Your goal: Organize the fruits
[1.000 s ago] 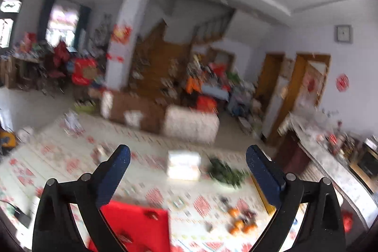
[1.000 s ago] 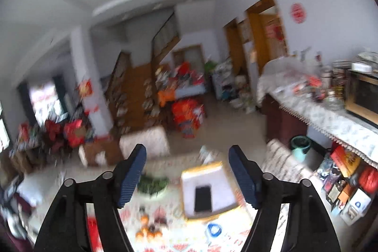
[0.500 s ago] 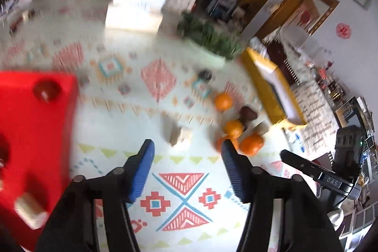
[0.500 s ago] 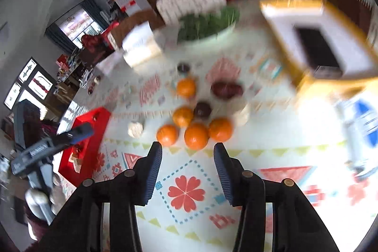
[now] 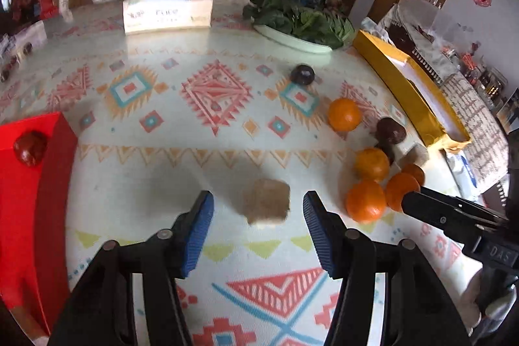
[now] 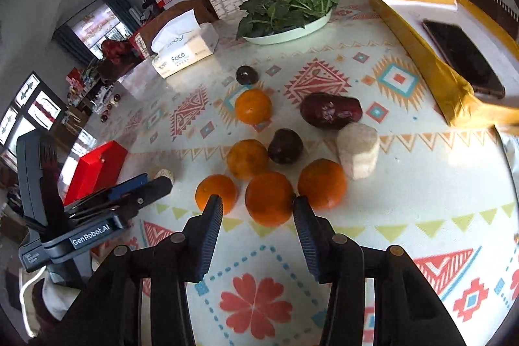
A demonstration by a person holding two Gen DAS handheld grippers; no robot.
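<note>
Right tongs (image 6: 258, 209): half-open, pads flanking near orange (image 6: 269, 198), not pressing | left tongs (image 5: 258, 216): half-open, empty, beige block (image 5: 266, 206) between tips, untouched | oranges (image 6: 253, 106) clustered mid-surface (image 6: 421, 200), dark fruits (image 6: 331, 111) among them | red box (image 5: 29, 184) at 9 o'clock | greens plate (image 6: 285, 12) at 12 o'clock | yellow box (image 6: 431, 60) at 2 o'clock.

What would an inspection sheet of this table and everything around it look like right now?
Surface: patterned tablecloth.
Job's things: five oranges, dark fruits, red box, yellow box holding a phone.
Clutter: tissue box, plate of greens, pale chunks.
Grippers: left gripper open, jaws flanking a chunk; right gripper open, jaws flanking an orange.
Cables: nothing seen.
Surroundings: cluttered room, chairs, doors.
</note>
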